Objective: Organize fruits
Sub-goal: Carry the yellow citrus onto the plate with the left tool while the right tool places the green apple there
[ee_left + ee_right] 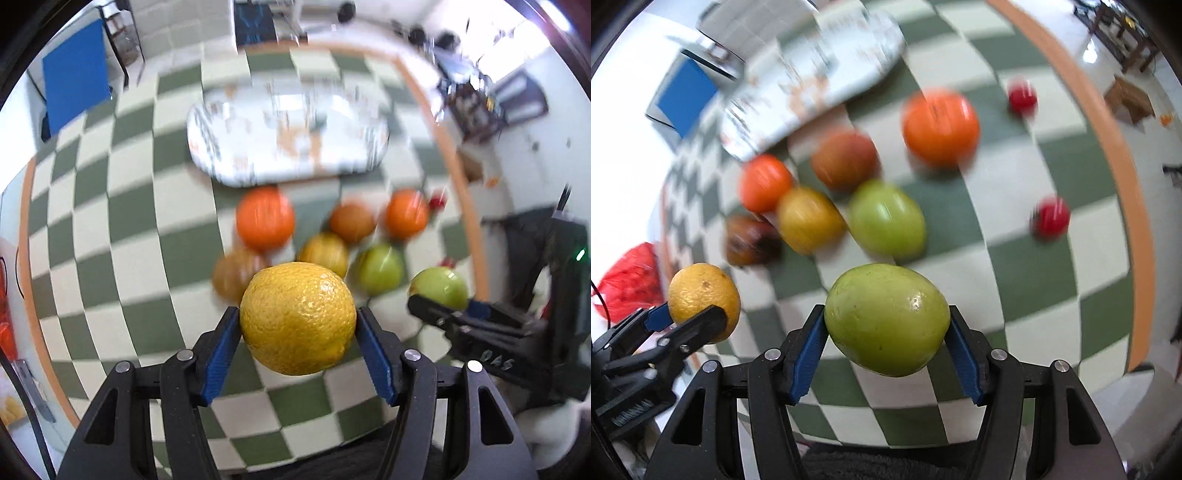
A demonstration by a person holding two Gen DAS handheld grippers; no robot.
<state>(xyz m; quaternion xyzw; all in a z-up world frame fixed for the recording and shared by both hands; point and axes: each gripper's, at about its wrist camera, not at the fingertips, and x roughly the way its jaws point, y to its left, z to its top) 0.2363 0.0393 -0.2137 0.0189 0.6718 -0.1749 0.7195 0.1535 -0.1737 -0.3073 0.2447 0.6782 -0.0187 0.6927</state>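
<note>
My left gripper [297, 325] is shut on a yellow orange [297, 318] and holds it above the checkered cloth; it also shows in the right wrist view [701, 301]. My right gripper [886, 328] is shut on a green apple [886, 319], also seen in the left wrist view [439, 288]. Loose fruit lies on the cloth: orange ones [265, 217] [940, 127], brownish ones [845, 159], a yellow one [809, 218], a green apple [886, 219] and two small red ones [1051, 218]. A white patterned tray [288, 136] lies beyond them.
The green-and-cream checkered cloth [122, 206] has an orange border [1123, 155]. A red bag [628, 280] lies at the left in the right wrist view. A blue board [75, 74] stands beyond the table at the far left.
</note>
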